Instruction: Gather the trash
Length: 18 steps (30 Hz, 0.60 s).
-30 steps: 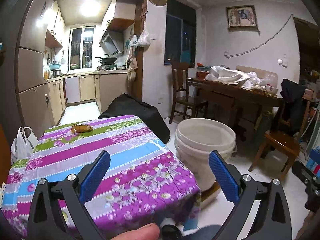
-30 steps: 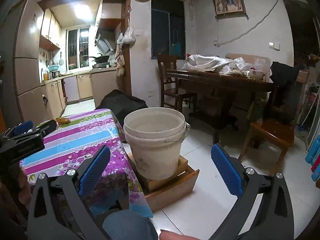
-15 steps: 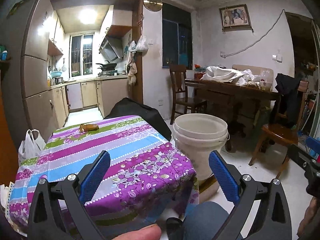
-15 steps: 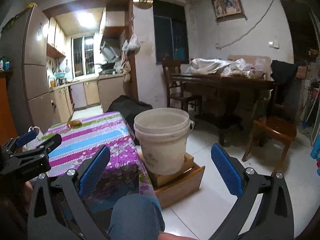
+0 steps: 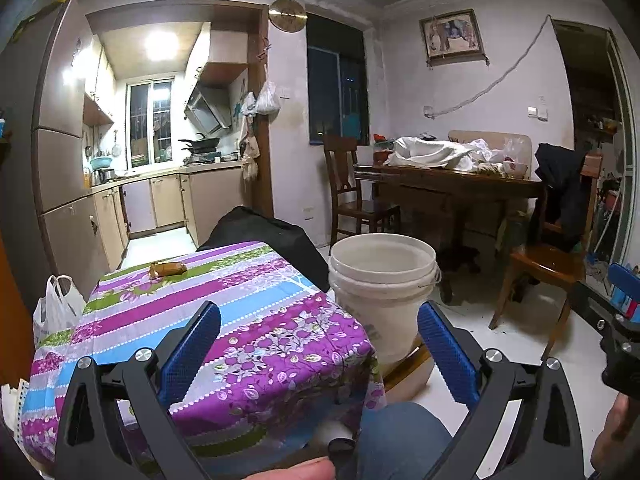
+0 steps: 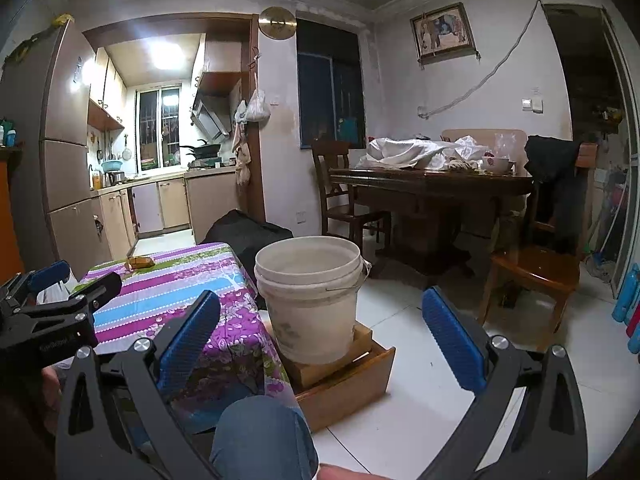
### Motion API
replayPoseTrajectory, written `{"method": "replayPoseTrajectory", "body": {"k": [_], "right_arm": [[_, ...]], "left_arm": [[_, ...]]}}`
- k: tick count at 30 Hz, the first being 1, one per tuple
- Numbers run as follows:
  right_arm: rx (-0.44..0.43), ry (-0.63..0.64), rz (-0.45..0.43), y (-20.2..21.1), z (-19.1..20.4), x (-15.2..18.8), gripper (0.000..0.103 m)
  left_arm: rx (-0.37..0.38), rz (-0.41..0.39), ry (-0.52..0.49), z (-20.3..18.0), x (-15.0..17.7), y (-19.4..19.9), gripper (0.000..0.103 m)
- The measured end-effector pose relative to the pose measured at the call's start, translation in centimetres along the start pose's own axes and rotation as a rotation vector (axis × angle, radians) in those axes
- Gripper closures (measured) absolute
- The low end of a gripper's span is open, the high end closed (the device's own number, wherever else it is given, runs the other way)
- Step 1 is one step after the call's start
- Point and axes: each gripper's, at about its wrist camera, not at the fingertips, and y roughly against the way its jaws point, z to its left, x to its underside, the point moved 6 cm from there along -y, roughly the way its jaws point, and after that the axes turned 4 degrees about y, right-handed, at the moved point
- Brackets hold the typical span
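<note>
A small brown piece of trash lies at the far end of a low table with a striped purple floral cloth; it also shows in the right wrist view. A white bucket stands to the right of the table, on a wooden box on the floor. My left gripper is open and empty, held above the table's near edge. My right gripper is open and empty, facing the bucket from a distance.
A black bag leans behind the table. A white plastic bag sits on the floor at left. A dark dining table with chairs stands at right. The kitchen doorway lies beyond. My knee is low in view.
Both grippers have pulled back and risen a little, so the table and bucket look farther away. Both jaws stay open and empty.
</note>
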Motion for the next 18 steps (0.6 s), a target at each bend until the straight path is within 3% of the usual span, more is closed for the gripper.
{"method": "replayPoseTrajectory", "body": {"k": [18], "right_arm": [[0.010, 0.004, -0.057, 0.75, -0.44, 0.43, 0.006]], "left_arm": [[0.067, -0.025, 0.015, -0.71, 0.42, -0.26, 0.005]]}}
